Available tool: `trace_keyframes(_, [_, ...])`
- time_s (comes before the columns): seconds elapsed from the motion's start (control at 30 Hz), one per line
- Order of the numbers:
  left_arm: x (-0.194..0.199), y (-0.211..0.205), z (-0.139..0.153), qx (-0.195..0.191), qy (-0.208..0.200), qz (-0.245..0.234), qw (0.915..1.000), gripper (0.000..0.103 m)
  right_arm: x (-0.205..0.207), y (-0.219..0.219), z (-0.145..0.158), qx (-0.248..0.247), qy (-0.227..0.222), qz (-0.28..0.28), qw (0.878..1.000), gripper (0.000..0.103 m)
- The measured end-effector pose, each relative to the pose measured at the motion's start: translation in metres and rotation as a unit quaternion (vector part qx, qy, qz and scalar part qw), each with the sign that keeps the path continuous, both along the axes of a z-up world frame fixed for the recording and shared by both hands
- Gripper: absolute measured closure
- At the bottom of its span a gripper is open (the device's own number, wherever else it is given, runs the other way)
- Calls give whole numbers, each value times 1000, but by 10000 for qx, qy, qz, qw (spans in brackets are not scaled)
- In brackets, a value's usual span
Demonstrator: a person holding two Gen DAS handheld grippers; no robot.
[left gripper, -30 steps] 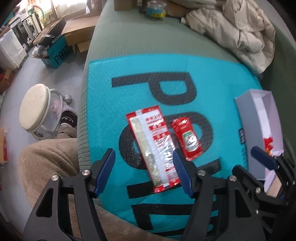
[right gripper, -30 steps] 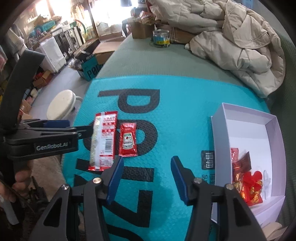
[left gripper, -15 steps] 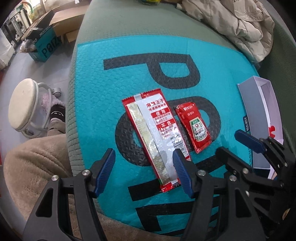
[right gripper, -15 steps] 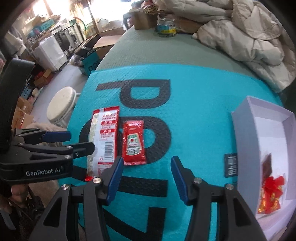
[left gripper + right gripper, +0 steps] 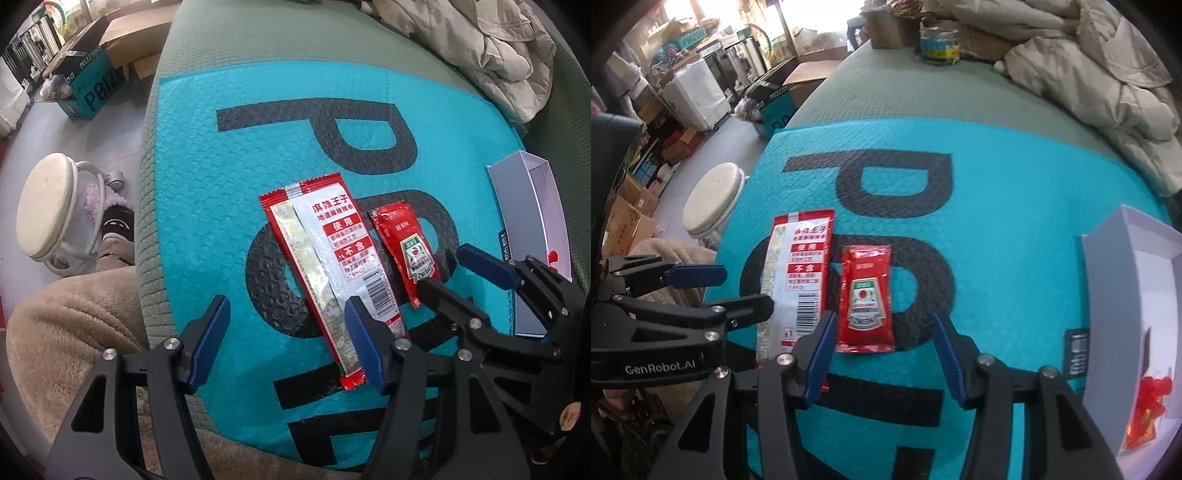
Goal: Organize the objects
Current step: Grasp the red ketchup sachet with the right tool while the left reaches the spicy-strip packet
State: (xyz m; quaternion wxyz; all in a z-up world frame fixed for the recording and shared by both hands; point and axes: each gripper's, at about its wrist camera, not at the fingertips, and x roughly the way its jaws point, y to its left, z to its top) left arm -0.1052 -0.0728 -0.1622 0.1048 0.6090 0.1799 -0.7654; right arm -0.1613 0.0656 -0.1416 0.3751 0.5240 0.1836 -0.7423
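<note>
The box [image 5: 1108, 295] is cut off at the frame edge, its red contents blurred. On the teal mat [image 5: 221, 184] lie a long snack packet [image 5: 325, 258] and a ketchup sachet [image 5: 866, 299], side by side. Left gripper [image 5: 286, 339] and right gripper [image 5: 884, 354] hover with fingers spread, empty.

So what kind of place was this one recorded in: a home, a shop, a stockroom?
Most likely a storeroom or small warehouse workspace rather than a tidy home. Cardboard boxes are stacked along the floor, appliance-like white units crowd the back, and the work surface is a teal bubble mailer laid over a padded green surface.
</note>
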Motion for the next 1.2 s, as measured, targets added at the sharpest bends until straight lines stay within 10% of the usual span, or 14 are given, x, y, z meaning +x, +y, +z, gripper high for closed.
trace_keyframes(0.3, [0,-7,-5,-18,-68,18,10000,40,-2,-12,-10,71,282,-1,9996,50])
trace_keyframes(0.47, [0,-5,0,113,123,-84,9998,40,-8,-5,-11,227,376,-363,9984,78])
trace_keyframes(0.97, [-17,23,-4,478,84,-217,9986,39,2,41,-2,441,226,-697,9963,79])
trace_keyframes(1.2, [-29,36,-11,387,-73,-10,9992,18,0,56,2,-214,-259,-935,9951,78])
